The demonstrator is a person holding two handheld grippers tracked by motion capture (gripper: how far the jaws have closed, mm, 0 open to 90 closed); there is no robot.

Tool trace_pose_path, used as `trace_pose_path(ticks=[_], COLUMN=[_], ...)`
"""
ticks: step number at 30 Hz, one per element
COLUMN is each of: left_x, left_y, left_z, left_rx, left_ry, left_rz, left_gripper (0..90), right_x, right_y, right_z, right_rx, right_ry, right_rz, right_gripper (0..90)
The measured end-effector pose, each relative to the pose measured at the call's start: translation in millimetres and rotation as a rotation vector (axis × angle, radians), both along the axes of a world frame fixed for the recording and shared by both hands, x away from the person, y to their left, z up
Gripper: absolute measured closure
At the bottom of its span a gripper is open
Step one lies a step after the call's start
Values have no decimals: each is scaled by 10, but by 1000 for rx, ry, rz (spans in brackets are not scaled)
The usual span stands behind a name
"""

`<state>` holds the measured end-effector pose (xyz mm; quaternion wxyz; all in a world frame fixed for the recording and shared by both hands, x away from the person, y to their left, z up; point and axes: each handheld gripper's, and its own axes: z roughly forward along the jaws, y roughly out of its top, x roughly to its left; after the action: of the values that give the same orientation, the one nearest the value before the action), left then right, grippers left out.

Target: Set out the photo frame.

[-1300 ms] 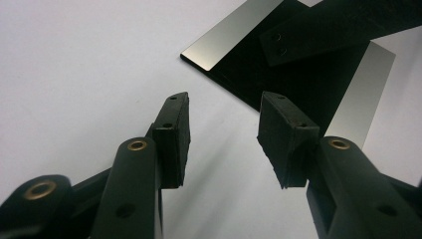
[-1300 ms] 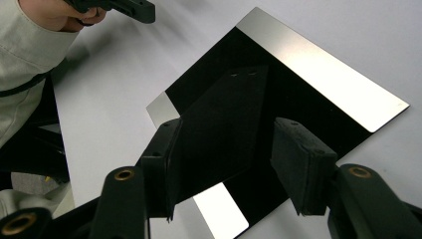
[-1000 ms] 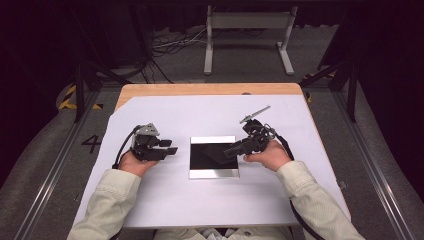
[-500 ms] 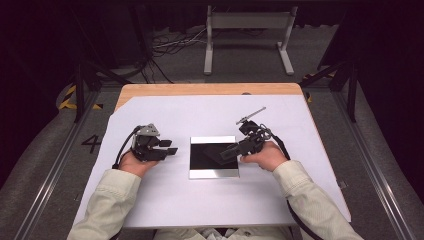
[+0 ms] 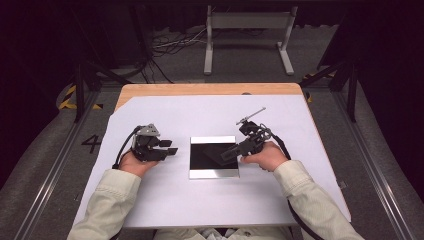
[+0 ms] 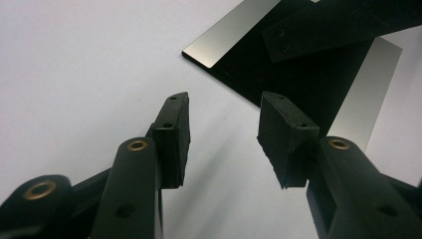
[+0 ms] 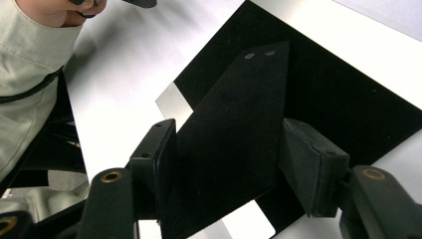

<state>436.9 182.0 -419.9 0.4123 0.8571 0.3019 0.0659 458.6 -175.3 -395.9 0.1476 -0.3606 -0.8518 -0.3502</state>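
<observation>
Little of the work looks done from here; the mirrored plate (image 5: 212,173) lies flat on the white sheet (image 5: 200,112), between your two hands, and I judge that it has not been lifted or shifted yet; picking it up or moving it is all ahead of you.

Your left gripper (image 5: 170,148) rests on the sheet just beside the plate's left edge, pointing at it and apart from it; its jaws stand wide with nothing between them, as the left gripper view shows.

Your right gripper (image 5: 229,152) reaches over the plate's right edge, tilted down toward the glossy face; in the right gripper view its pads are set well apart, with a dark strip (image 7: 234,124) between them; I cannot tell whether that is a held piece or a jaw's reflection, so I cannot call the grip.

Both forearms lie low and level on the table.
</observation>
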Motion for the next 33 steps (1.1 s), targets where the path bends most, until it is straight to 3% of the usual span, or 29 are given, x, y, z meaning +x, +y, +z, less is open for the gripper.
trace_pose_path(ticks=[9,20,33], left_x=[0,6,4], left_y=[-4,-1,-7], left_z=[-2,-10,-14], left_rx=[3,1,2], left_ry=[2,1,0], left_rz=[-2,-2,1], left_gripper=[560,558,558], right_x=[3,-3,-75], right_y=[28,5,-92], right_z=[-18,-24,54], right_rx=[-1,-46,-22], right_ry=[45,53,50], right_rz=[-2,-13,34], right_gripper=[405,535,714])
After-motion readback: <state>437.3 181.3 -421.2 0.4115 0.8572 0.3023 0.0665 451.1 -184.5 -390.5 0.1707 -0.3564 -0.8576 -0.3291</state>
